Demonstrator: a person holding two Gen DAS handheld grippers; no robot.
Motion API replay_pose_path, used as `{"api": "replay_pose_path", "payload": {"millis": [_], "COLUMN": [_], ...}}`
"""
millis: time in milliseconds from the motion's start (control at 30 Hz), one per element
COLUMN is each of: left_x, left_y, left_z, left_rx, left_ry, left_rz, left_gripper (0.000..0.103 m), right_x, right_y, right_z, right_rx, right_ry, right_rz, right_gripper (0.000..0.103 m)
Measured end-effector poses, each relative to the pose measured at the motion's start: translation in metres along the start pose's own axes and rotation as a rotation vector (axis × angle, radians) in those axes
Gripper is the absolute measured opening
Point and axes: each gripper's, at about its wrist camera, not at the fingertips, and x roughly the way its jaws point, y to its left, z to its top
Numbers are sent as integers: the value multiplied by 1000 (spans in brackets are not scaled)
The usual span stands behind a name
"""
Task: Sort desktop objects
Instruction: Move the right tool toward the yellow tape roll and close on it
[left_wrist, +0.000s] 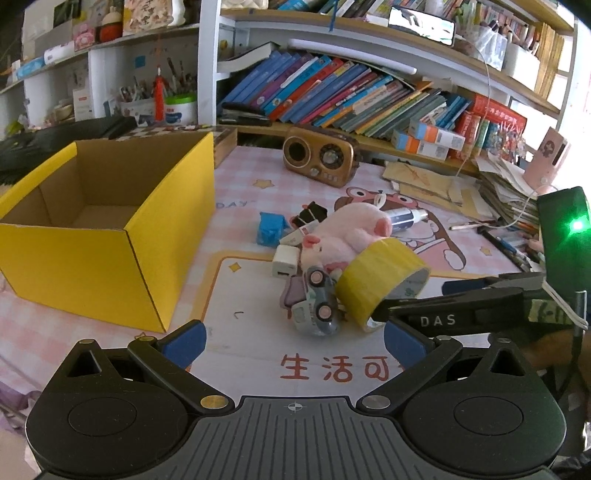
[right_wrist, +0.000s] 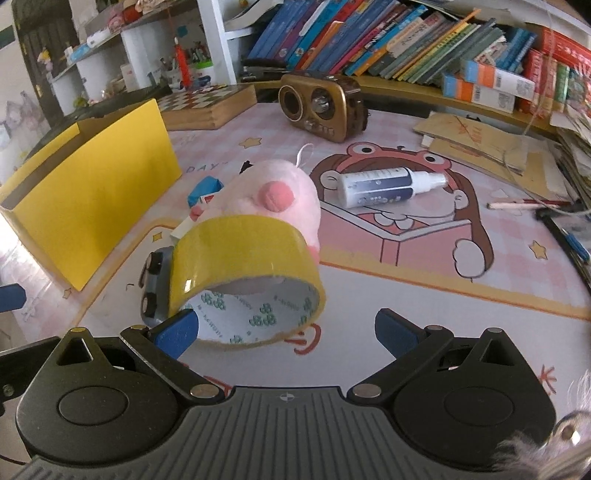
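A roll of yellow tape (left_wrist: 376, 277) (right_wrist: 240, 254) leans tilted on a small toy car (left_wrist: 317, 299) (right_wrist: 153, 284) and a pink plush pig (left_wrist: 347, 229) (right_wrist: 266, 192). My right gripper (right_wrist: 287, 332) (left_wrist: 413, 301) is open at the roll, its left finger (right_wrist: 177, 332) against the roll's lower rim. My left gripper (left_wrist: 293, 341) stands open a little in front of the pile, holding nothing. Also in the pile are a white charger (left_wrist: 284, 260) and a blue packet (left_wrist: 271, 227) (right_wrist: 205, 186). A spray bottle (left_wrist: 406, 218) (right_wrist: 384, 186) lies behind the pig.
An open yellow box (left_wrist: 110, 221) (right_wrist: 92, 192) stands on the left of the pink desk mat. A brown radio (left_wrist: 319, 155) (right_wrist: 321, 99) sits at the back, brown envelopes (right_wrist: 476, 136) and stacked papers (left_wrist: 509, 195) at the right. Bookshelves line the rear.
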Motion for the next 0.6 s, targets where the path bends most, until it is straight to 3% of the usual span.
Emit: {"api": "replay_pose_path", "payload": {"millis": [167,267,333,367,433,600], "left_x": [1,1,2,2,2,4], "left_y": [1,1,2,2,1,-2], "left_z": [1,1,2,2,2,3], "left_rx": [1,1,0,0,1,7], "left_ry": [-1,-3,-4,-4,-5,-7], "left_rz": [3,3,3,2,-2,-14], "left_gripper": [103,103,103,103,103,103], "right_x": [10,14,17,17,16,10], "right_y": [1,1,0,-1,-3,-9], "right_z": [3,3,2,2,1,2], "right_rx": [-24,-33,-30,-25,-7,8], "right_ry": [17,31,45,49,46,38], "right_rz": [17,27,33,25,20,26], "right_gripper": [97,69,42,39,22,19]}}
